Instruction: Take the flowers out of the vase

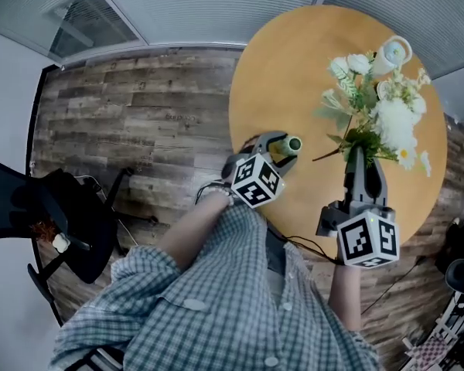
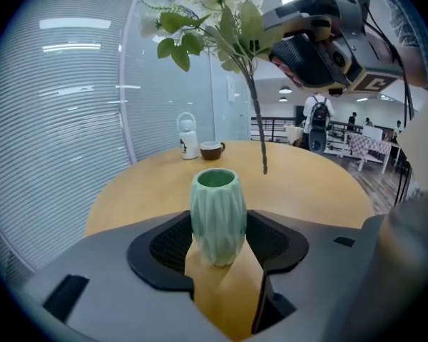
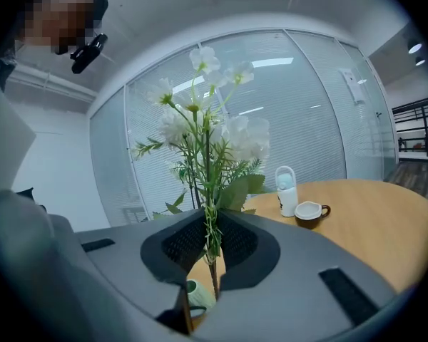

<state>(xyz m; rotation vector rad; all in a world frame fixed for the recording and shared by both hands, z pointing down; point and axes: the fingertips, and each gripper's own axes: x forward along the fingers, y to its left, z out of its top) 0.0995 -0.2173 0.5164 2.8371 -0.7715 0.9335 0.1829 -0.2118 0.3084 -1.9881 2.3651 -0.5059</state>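
**A:** While the left gripper (image 2: pixel 226 280) is bracing the green vase (image 2: pixel 217 216) on the table (image 1: pixel 278 68), jaws wide and pressing its sides, the right gripper (image 3: pixel 208 262) is pinching the flowers (image 3: pixel 210 130) by their stems, jaws narrow.

**B:** And the stem tip (image 2: pixel 265 168) is hanging in the air, clear of the vase mouth, just beyond it.

**A:** So the pulling-out looks done, I'd say. The next move is calling for carrying the bunch aside, lowering it onto bare table, then opening up.
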